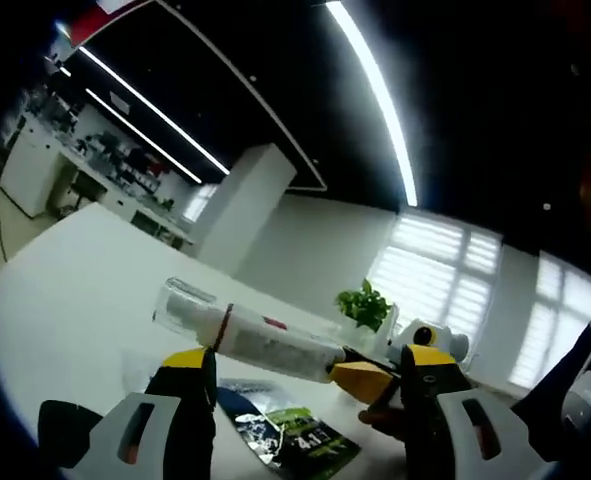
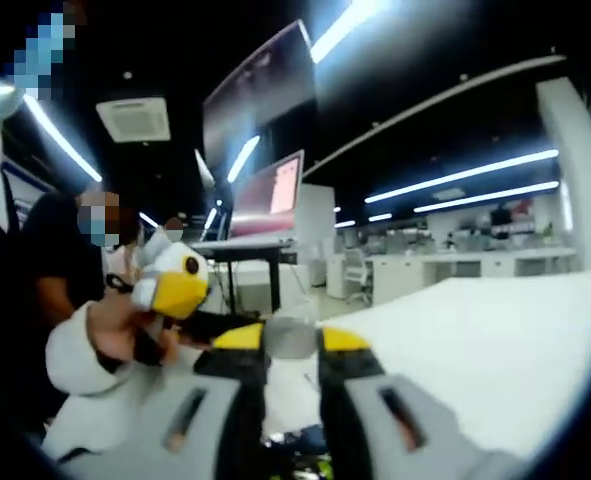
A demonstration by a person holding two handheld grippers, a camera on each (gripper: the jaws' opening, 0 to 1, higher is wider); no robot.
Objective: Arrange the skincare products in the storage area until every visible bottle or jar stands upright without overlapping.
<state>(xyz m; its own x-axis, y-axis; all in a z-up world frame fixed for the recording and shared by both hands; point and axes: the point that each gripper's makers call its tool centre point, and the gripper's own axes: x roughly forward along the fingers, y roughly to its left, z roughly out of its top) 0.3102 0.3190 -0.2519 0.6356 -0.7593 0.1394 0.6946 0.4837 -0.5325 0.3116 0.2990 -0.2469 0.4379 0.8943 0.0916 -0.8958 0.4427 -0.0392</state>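
lying sideways, a clear-capped white bottle (image 1: 245, 335) is clamped by the right gripper (image 2: 291, 340); left gripper (image 1: 305, 365) fingers spread wide.

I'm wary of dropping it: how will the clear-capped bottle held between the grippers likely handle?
The bottle is a smooth cylinder lying sideways, so it would probably roll if set down like that. Its glossy clear cap looks slippery. The right gripper pinches just one end, so it may pivot.

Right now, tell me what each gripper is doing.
Left gripper: open, its tongs on either side of the bottle.
Right gripper: shut on the bottle's clear cap.
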